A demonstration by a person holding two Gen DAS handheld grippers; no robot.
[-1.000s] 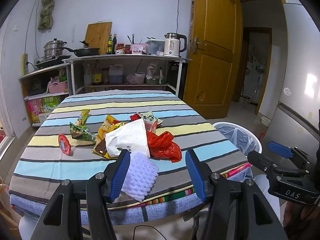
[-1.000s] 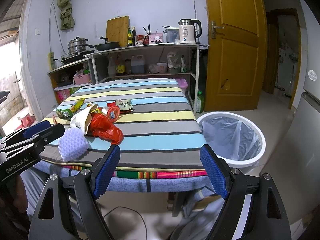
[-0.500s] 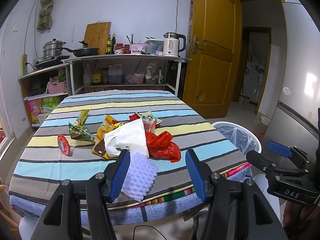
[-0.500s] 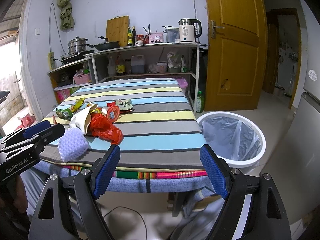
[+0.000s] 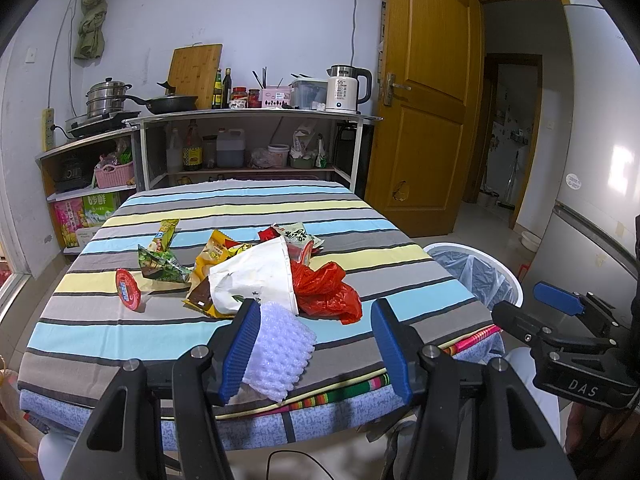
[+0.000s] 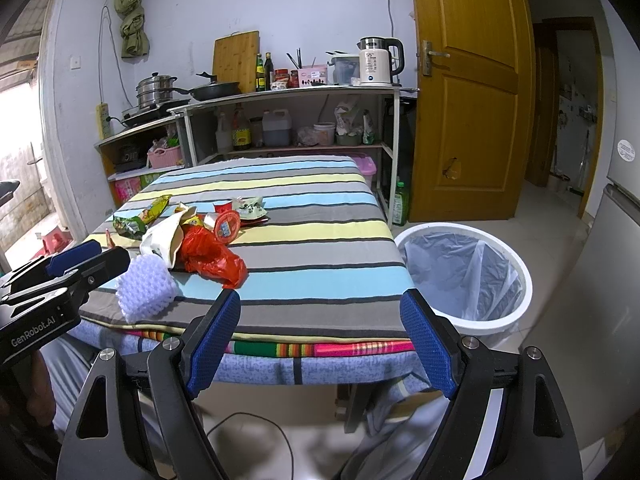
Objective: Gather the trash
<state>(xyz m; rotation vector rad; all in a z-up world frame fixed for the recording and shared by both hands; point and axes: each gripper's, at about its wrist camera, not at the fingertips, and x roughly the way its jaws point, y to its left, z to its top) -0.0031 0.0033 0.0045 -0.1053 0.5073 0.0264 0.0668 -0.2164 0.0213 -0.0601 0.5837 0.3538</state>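
While both tools [image 5: 316,346] [image 6: 320,338] gape empty, foam net [image 5: 280,350] at table [image 5: 120,332] edge: light, squashy; pinch mid-body.

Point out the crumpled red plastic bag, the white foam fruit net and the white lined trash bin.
crumpled red plastic bag [image 5: 326,293], left wrist view, bag's middle.
white foam fruit net [image 6: 146,284], right wrist view, net's centre.
white lined trash bin [image 6: 520,300], right wrist view, right rim.

left gripper [image 5: 316,346]: jaws spread wide, nothing held | right gripper [image 6: 320,340]: jaws spread wide, nothing held
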